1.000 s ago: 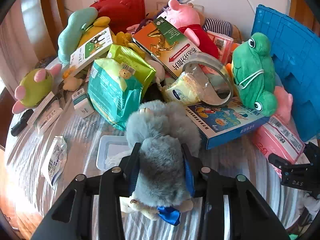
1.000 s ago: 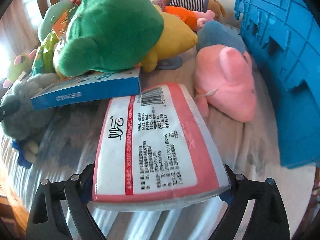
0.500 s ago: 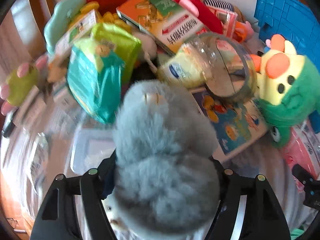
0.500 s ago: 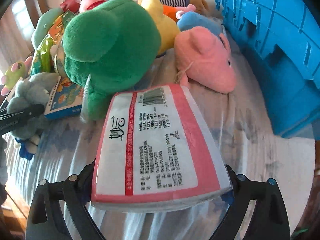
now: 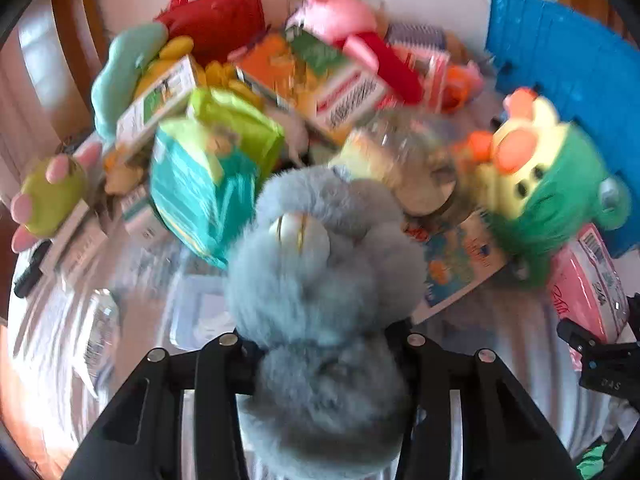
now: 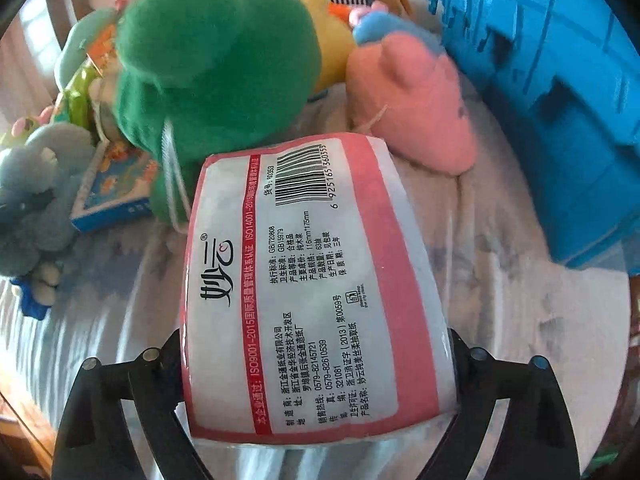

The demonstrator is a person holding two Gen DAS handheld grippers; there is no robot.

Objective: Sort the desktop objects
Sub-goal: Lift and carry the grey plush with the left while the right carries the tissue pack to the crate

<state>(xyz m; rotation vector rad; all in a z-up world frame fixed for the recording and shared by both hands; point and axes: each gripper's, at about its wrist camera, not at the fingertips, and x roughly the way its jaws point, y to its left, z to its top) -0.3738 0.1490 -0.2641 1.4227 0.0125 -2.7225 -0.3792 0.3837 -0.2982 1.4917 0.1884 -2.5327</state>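
Both tongs are full: left tongs (image 5: 320,344) clamp a grey plush toy (image 5: 320,280), right tongs (image 6: 316,344) grip a pink tissue pack (image 6: 312,280) beside the green frog toy (image 6: 216,52).

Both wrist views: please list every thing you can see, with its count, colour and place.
grey plush toy: 1, grey-blue, held in left gripper
tissue pack: 1, pink and white, held in right gripper
green plush: 1, green, lying partly on the picture box
picture box: 1, blue, under the green plush
pink plush: 1, pink, beside the crate
crate: 1, blue, far right
red bag: 1, red, back of pile
teal packet: 1, teal, left of grey plush toy
left gripper: 1, black, shut
right gripper: 1, black, shut
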